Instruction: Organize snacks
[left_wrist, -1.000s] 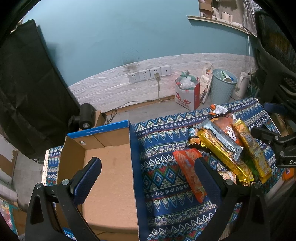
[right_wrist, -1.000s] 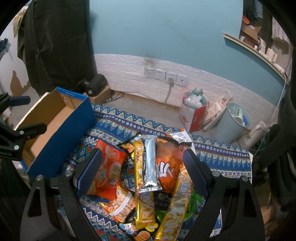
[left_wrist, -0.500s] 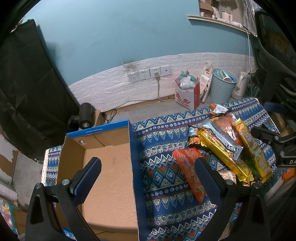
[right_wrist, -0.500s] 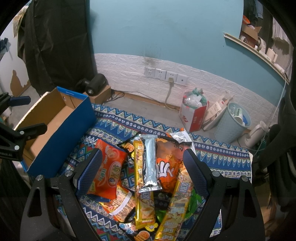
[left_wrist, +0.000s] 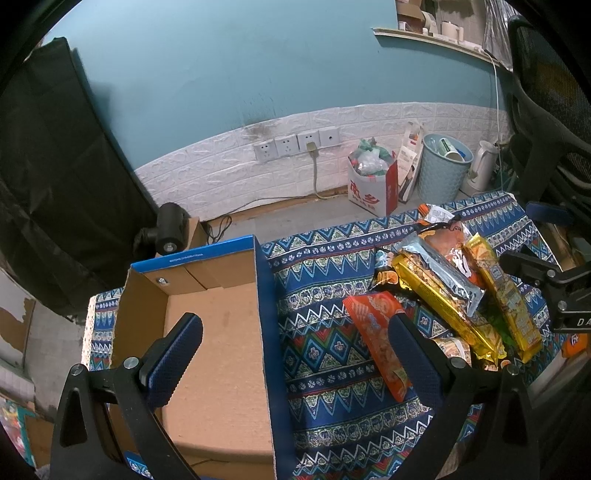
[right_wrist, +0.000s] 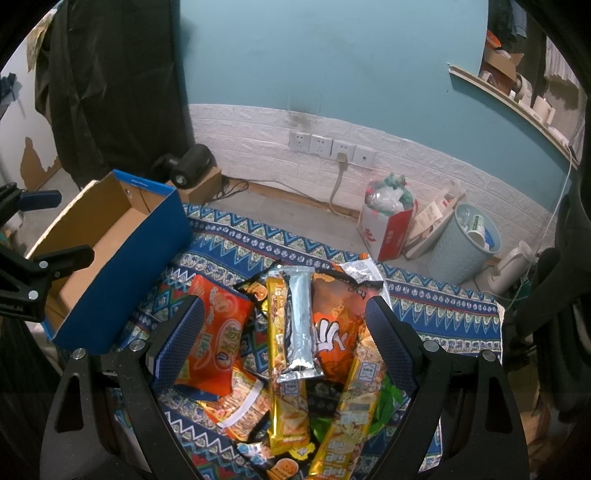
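Note:
A pile of snack packets lies on the patterned cloth (right_wrist: 236, 243): a silver bar (right_wrist: 300, 325) on top, gold bars (right_wrist: 284, 369), an orange chip bag (right_wrist: 332, 332) and a red packet (right_wrist: 218, 339). An empty blue cardboard box (left_wrist: 218, 354) stands to their left. My left gripper (left_wrist: 291, 350) is open and empty above the box's right wall, with the red packet (left_wrist: 376, 332) by its right finger. My right gripper (right_wrist: 284, 343) is open and empty, hovering above the pile. The box also shows in the right wrist view (right_wrist: 122, 254).
Beyond the table's far edge are a wall with sockets (right_wrist: 328, 147), a red-and-white bag of rubbish (right_wrist: 388, 221), a light blue bin (right_wrist: 465, 243), a white kettle (right_wrist: 509, 269) and a small black camera (left_wrist: 170, 229). A black office chair (left_wrist: 546, 122) stands at right.

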